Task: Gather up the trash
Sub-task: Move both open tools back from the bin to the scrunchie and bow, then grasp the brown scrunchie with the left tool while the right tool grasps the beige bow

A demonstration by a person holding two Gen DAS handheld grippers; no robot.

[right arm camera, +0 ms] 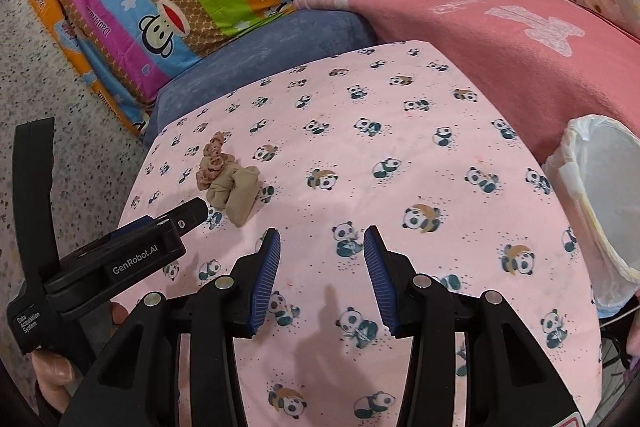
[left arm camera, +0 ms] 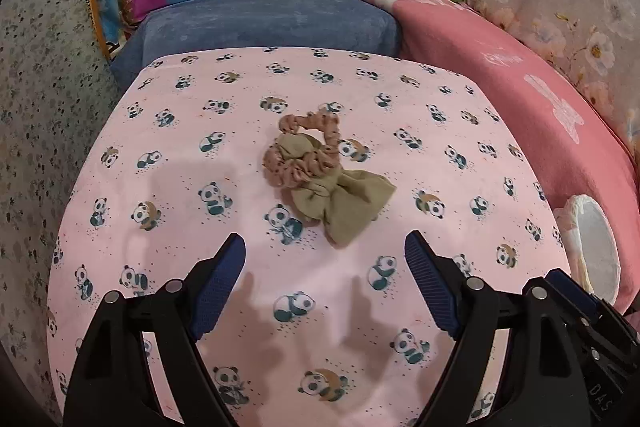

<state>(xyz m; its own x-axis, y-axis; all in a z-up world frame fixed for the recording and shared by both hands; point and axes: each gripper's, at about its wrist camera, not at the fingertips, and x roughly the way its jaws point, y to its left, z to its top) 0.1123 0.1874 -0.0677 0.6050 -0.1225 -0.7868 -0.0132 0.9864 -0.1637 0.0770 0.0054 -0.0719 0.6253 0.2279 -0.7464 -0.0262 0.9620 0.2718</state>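
The scrunchie bundle (left arm camera: 320, 171) on the table (left arm camera: 460, 155), ahead of the left gripper (left arm camera: 324, 255), looks light, soft and limp, best pinched at its bunched middle; both grippers' fingers stand apart, empty.

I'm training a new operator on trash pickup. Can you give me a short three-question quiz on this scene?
1. True or false: the left gripper holds the scrunchie.
2. What beige item lies with the scrunchie? A) stocking B) cup C) spoon
3. On which side of the panda cloth does the bin stand in the right wrist view?

Key: 1 false, its jaws are open and empty; 2 A, stocking; 3 right.
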